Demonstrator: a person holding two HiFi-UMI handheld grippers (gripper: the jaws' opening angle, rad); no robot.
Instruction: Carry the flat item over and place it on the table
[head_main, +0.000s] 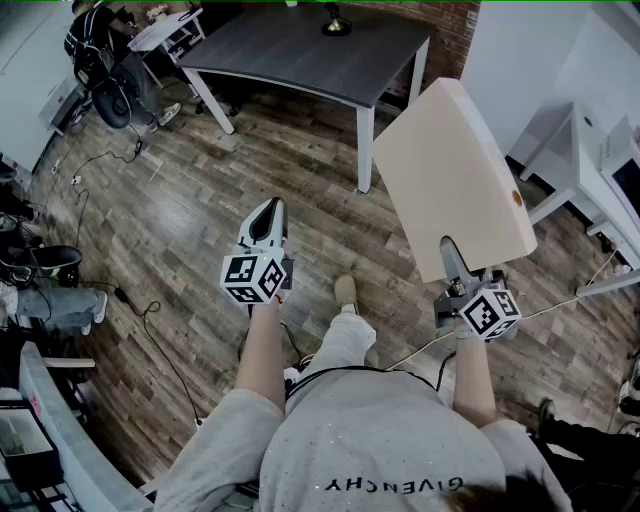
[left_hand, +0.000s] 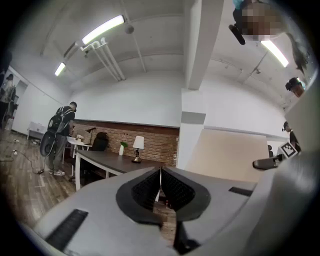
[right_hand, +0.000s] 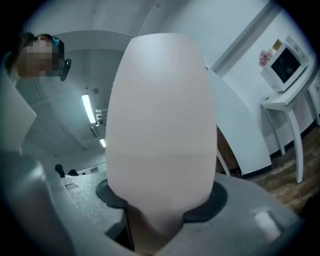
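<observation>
- Carrying beige board (head_main: 450, 165) clamped in my right gripper (head_main: 450, 258), short of the dark table (head_main: 290, 50).
- My left gripper (head_main: 266, 218): jaws together, empty.
- Next, I'd say: reach table, lay board flat.

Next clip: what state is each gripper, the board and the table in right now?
board: in the air, held by one edge.
right gripper: shut on the board.
left gripper: shut, empty.
table: lamp standing on it, no board yet.

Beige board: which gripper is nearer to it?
Right. The right gripper is clamped on the lower edge of the beige board; the left gripper is off to its left, shut and empty.
</observation>
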